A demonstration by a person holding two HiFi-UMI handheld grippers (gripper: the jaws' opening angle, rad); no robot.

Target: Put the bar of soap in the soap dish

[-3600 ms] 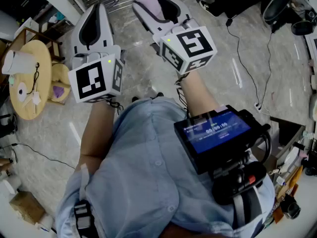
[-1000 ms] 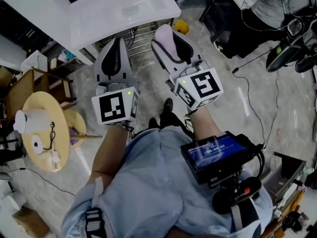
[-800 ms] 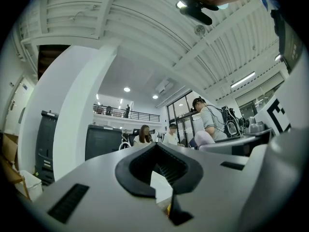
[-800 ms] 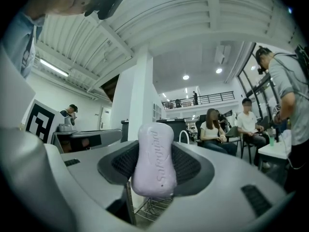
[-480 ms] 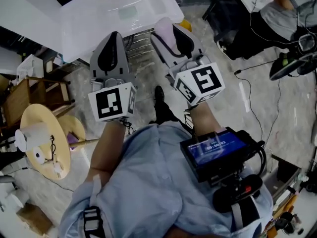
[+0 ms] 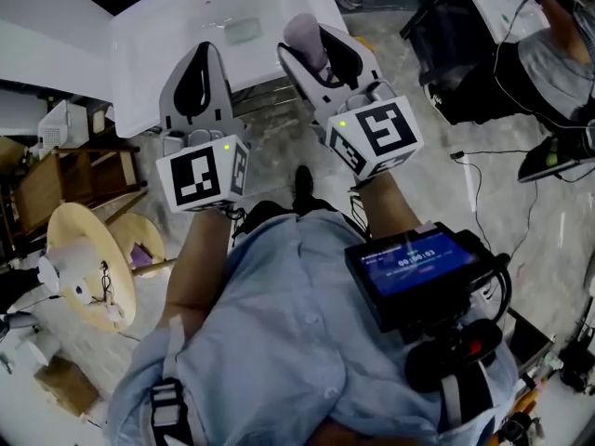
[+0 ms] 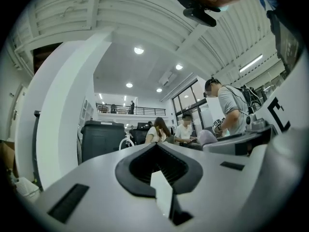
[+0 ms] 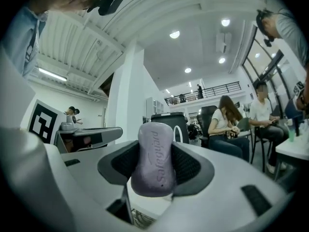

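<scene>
- Compared with half a second ago, both grippers have advanced: in the head view their tips now overlap the near edge of the white table (image 6: 177, 26).
- Person's light blue shirt (image 6: 270, 342) fills the lower head view, with a chest-mounted screen unit (image 6: 418, 268) at its right side.
- Round yellow side table (image 6: 79, 249) stands on the floor at the left.
- Left gripper (image 6: 198, 59): jaws brought together, nothing between them.
- Right gripper (image 6: 321, 45): jaws clamped on the bar of soap (image 8: 155, 158). The lilac bar stands upright between the pads, embossed side toward the camera, held in the air at the table's edge.
- Pale green rectangular piece (image 6: 244, 31) lies on the white table, between the two gripper tips as seen from above. It is too small to identify, and the soap is apart from it.
</scene>
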